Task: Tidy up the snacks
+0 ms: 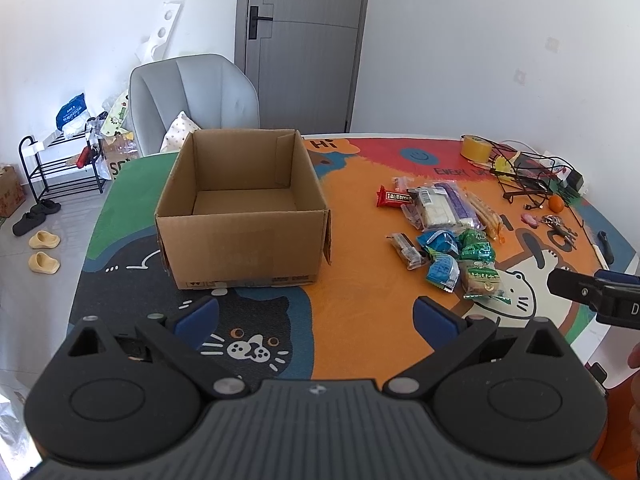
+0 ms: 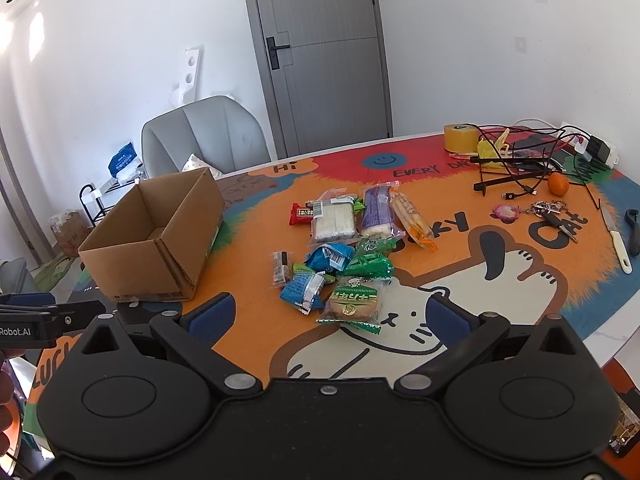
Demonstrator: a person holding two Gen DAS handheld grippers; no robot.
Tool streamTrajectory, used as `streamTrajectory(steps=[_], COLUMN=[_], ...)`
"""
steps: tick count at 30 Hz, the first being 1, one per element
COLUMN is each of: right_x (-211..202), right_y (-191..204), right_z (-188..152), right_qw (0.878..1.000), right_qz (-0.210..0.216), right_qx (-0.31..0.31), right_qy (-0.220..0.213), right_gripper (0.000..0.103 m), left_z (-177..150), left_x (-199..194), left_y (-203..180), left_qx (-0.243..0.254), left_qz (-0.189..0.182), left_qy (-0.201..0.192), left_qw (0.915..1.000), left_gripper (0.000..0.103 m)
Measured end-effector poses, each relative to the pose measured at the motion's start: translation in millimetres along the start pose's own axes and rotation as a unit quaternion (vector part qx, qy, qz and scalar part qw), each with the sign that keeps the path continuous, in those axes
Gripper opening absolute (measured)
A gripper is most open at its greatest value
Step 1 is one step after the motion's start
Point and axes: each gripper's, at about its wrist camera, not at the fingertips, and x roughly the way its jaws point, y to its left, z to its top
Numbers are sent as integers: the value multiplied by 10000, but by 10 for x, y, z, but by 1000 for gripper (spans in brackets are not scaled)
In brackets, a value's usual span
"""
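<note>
**Nothing gripped yet, and a crowded pile to pick from**

Nearest, both tools hang above the table's front edge with nothing in them. The left gripper (image 1: 316,316) has its blue pads spread wide over the dark cat print; the right gripper (image 2: 330,316) is equally agape, with the green bun packet (image 2: 352,304) lying just ahead, between its fingers.

That packet is the front of the snack pile (image 2: 340,248). Behind it, blue packets (image 2: 304,290) and green packets (image 2: 370,262) overlap and touch one another. A closing grip here could pinch 2 wrappers at once, or catch only a crimped edge so the packet slips out on the lift. The foil looks slick and puffy, so a shallow grasp seems the likeliest failure. The small dark bar (image 2: 281,266) lies at the pile's left edge and could be shoved aside.

Further back lie the white wafer pack (image 2: 333,220), the purple pack (image 2: 377,212), the stick packet (image 2: 412,220) and the red bar (image 2: 303,213), all flat on the mat, hard to get under.

The cardboard box (image 1: 240,208) stands open and empty, left of the pile. It is light; a knock on its rim would likely slide it.

Farthest, the cables (image 2: 516,160), orange (image 2: 558,184), keys (image 2: 554,216) and knife (image 2: 616,240) are not snacks; a wide sweep could snag them.
</note>
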Motion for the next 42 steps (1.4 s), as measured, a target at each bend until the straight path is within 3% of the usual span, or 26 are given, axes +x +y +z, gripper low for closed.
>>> streamTrajectory(steps=[22,42], right_x=[8,220], right_y=[82,-44], right_z=[5,-39], right_qw=[9998,9998], right_qz=[195,81], right_qx=[28,39], right_qy=[77,173], right_gripper=[103,103], left_z=[-2,8], left_x=[-1,166], left_y=[-2,-55], left_qx=[-17,-43], left_qz=[2,-11], left_qy=[-7,-4], left_qw=[10000,10000], left_gripper=[103,103])
